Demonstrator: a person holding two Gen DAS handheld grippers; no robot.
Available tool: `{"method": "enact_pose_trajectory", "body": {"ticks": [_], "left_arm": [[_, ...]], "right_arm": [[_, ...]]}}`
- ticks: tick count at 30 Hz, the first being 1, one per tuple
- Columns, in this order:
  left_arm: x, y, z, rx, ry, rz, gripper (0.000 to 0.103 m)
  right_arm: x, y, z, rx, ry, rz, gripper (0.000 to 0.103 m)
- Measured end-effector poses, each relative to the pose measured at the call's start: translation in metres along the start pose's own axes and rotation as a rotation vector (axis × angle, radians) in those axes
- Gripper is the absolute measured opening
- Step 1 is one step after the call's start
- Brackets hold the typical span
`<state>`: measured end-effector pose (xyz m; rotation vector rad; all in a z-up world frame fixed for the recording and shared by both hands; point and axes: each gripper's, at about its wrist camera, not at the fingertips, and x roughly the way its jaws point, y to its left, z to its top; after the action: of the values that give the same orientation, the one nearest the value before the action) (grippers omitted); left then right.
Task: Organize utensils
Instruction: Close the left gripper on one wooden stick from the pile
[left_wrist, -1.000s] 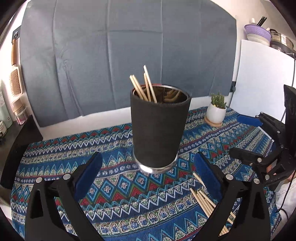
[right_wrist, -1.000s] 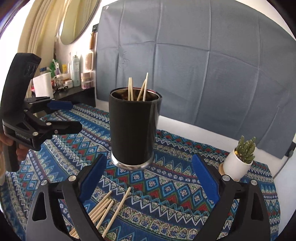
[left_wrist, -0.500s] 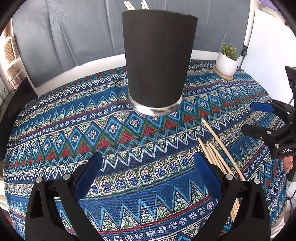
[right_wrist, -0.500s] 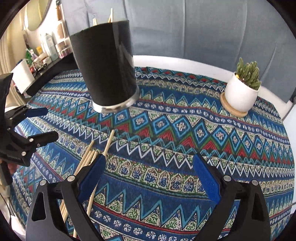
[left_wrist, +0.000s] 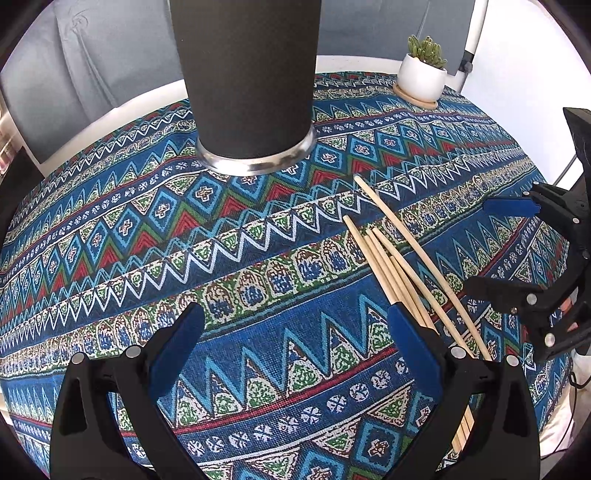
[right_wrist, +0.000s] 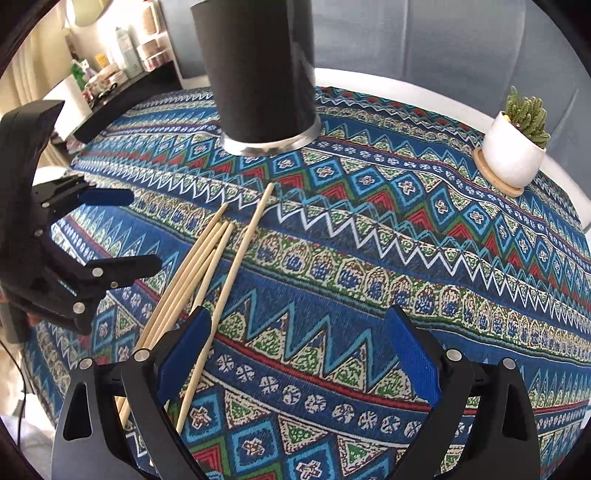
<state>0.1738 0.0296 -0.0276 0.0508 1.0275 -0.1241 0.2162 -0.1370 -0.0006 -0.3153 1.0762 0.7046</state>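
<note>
Several wooden chopsticks (left_wrist: 400, 254) lie loose on the patterned tablecloth (left_wrist: 221, 266), fanned out toward a tall black cup (left_wrist: 247, 77) with a steel base. In the right wrist view the same chopsticks (right_wrist: 207, 266) run under my left finger, and the black cup (right_wrist: 258, 70) stands behind them. My left gripper (left_wrist: 295, 350) hovers open over the cloth, its right finger just over the sticks' near ends. My right gripper (right_wrist: 299, 354) is open too, empty. Each gripper shows in the other's view: the right gripper (left_wrist: 517, 251), the left gripper (right_wrist: 107, 229). The cup's rim is out of frame.
A small cactus in a white pot (right_wrist: 517, 151) on a wooden coaster stands at the table's far right edge. A grey cloth backdrop hangs behind. Bottles and jars (right_wrist: 125, 55) crowd a dark shelf at the left.
Both grippers have dropped and tilted down toward the tablecloth, nearing the loose chopsticks. The cup's rim and the sticks inside it have slid out of view. Both stayed open.
</note>
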Motion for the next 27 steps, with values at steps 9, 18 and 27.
{"method": "enact_pose_trajectory", "body": {"ticks": [9, 18, 27], "left_arm": [[0.008, -0.013, -0.003, 0.015, -0.023, 0.029, 0.098], [-0.001, -0.012, -0.005, -0.030, -0.008, -0.024, 0.097], [0.003, -0.022, -0.012, -0.014, -0.069, -0.007, 0.099]], "right_arm": [[0.006, 0.015, -0.007, -0.091, 0.006, -0.059, 0.093], [0.009, 0.007, -0.013, -0.047, -0.034, -0.021, 0.095], [0.006, 0.007, -0.019, -0.055, -0.093, -0.020, 0.095]]}}
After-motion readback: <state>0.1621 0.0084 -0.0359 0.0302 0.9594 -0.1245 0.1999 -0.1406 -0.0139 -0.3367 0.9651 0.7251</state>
